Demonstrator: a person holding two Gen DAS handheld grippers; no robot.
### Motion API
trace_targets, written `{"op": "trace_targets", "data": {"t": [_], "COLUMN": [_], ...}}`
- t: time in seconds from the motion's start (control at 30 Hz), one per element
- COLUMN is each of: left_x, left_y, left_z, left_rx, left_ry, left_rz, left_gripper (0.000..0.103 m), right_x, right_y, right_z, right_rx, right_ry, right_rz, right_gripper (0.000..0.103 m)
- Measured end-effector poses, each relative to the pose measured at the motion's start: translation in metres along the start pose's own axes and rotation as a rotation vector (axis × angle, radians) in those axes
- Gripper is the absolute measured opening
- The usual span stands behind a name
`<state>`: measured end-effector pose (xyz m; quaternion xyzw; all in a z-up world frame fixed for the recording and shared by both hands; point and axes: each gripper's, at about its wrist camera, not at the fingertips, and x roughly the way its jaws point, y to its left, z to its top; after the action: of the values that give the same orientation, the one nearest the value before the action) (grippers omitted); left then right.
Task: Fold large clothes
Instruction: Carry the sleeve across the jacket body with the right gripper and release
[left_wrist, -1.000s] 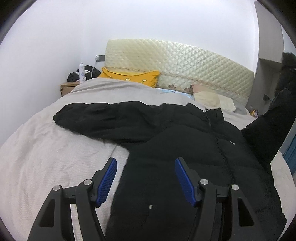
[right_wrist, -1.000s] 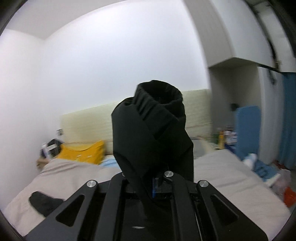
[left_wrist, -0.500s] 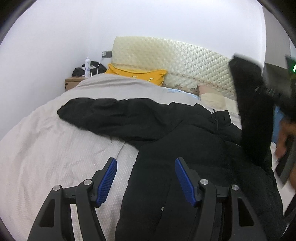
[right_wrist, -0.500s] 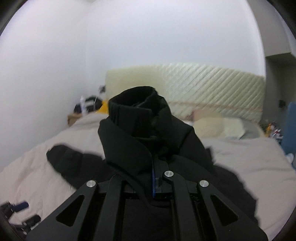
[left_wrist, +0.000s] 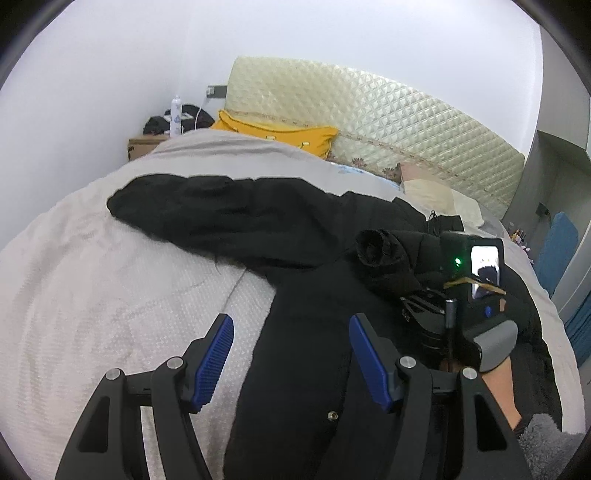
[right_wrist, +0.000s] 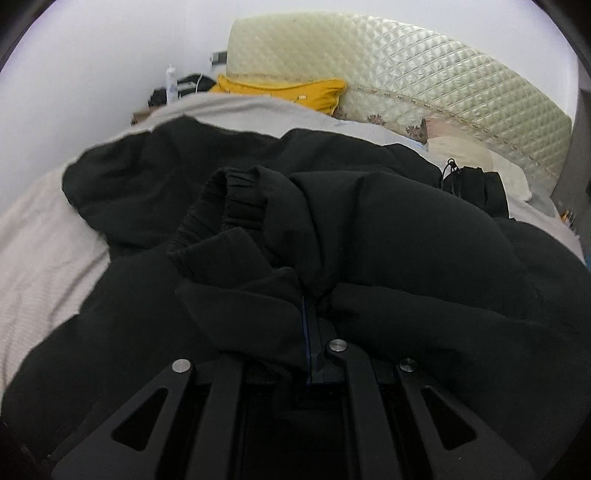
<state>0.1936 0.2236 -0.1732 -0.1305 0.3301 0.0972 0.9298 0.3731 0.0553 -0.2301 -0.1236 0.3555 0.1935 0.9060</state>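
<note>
A large black padded jacket (left_wrist: 306, 314) lies spread on the bed, its left sleeve (left_wrist: 207, 210) stretched out to the left. My left gripper (left_wrist: 291, 354) is open and empty, hovering over the jacket's lower left edge. My right gripper (right_wrist: 308, 314) is shut on the jacket's right sleeve near its elastic cuff (right_wrist: 236, 199) and holds it folded across the jacket's chest. In the left wrist view the right gripper's body (left_wrist: 469, 295) and the cuff (left_wrist: 380, 251) rest on the jacket's right side.
The beige bedspread (left_wrist: 103, 295) covers the bed. A yellow pillow (left_wrist: 280, 134) and a cream quilted headboard (left_wrist: 369, 118) stand at the far end. A nightstand (left_wrist: 146, 146) with a bottle is at the far left. A blue object (left_wrist: 557, 247) is beside the bed at right.
My right gripper has swung the raised sleeve leftward and down onto the jacket's chest. The left gripper has stayed open over the jacket's lower edge.
</note>
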Motion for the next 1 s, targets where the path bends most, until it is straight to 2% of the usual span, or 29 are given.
{"op": "trace_targets", "data": {"t": [0.1, 0.13, 0.17, 0.2, 0.23, 0.27, 0.33, 0.47, 0.57, 0.73, 1.0], "left_x": [0.003, 0.004, 0.003, 0.002, 0.002, 0.001, -0.003, -0.009, -0.015, -0.038, -0.068], "left_y": [0.001, 0.002, 0.003, 0.004, 0.005, 0.005, 0.006, 0.006, 0.001, -0.010, -0.044], "left_z": [-0.001, -0.001, -0.001, -0.001, -0.001, -0.001, -0.001, -0.002, -0.002, -0.003, -0.016], "left_rx": [0.002, 0.000, -0.005, -0.011, -0.015, -0.018, -0.021, -0.024, -0.009, 0.020, 0.126], "left_ry": [0.002, 0.002, 0.002, 0.000, -0.002, -0.004, -0.013, -0.025, -0.025, -0.067, -0.113], "left_rz": [0.009, 0.009, 0.008, 0.004, 0.002, 0.001, -0.001, -0.001, -0.010, -0.033, -0.055], "left_gripper": [0.065, 0.065, 0.065, 0.065, 0.065, 0.065, 0.065, 0.065, 0.065, 0.065, 0.065], "right_x": [-0.008, -0.016, -0.025, -0.034, -0.039, -0.045, -0.060, -0.096, -0.127, -0.179, -0.249], "right_y": [0.003, 0.004, 0.007, 0.009, 0.010, 0.011, 0.007, -0.010, -0.028, -0.055, -0.084], "right_z": [0.003, 0.004, 0.006, 0.007, 0.006, 0.007, 0.006, 0.005, 0.000, -0.015, -0.052], "right_rx": [-0.003, 0.003, 0.001, -0.004, -0.002, 0.003, 0.026, 0.062, 0.091, 0.140, 0.197], "right_ry": [0.024, 0.030, 0.028, 0.029, 0.028, 0.029, 0.021, -0.025, -0.065, -0.129, -0.193], "right_rz": [-0.016, -0.011, -0.004, 0.002, 0.012, 0.024, 0.058, 0.095, 0.071, 0.032, -0.020], "right_gripper": [0.010, 0.018, 0.032, 0.041, 0.056, 0.068, 0.076, 0.076, 0.076, 0.076, 0.077]}}
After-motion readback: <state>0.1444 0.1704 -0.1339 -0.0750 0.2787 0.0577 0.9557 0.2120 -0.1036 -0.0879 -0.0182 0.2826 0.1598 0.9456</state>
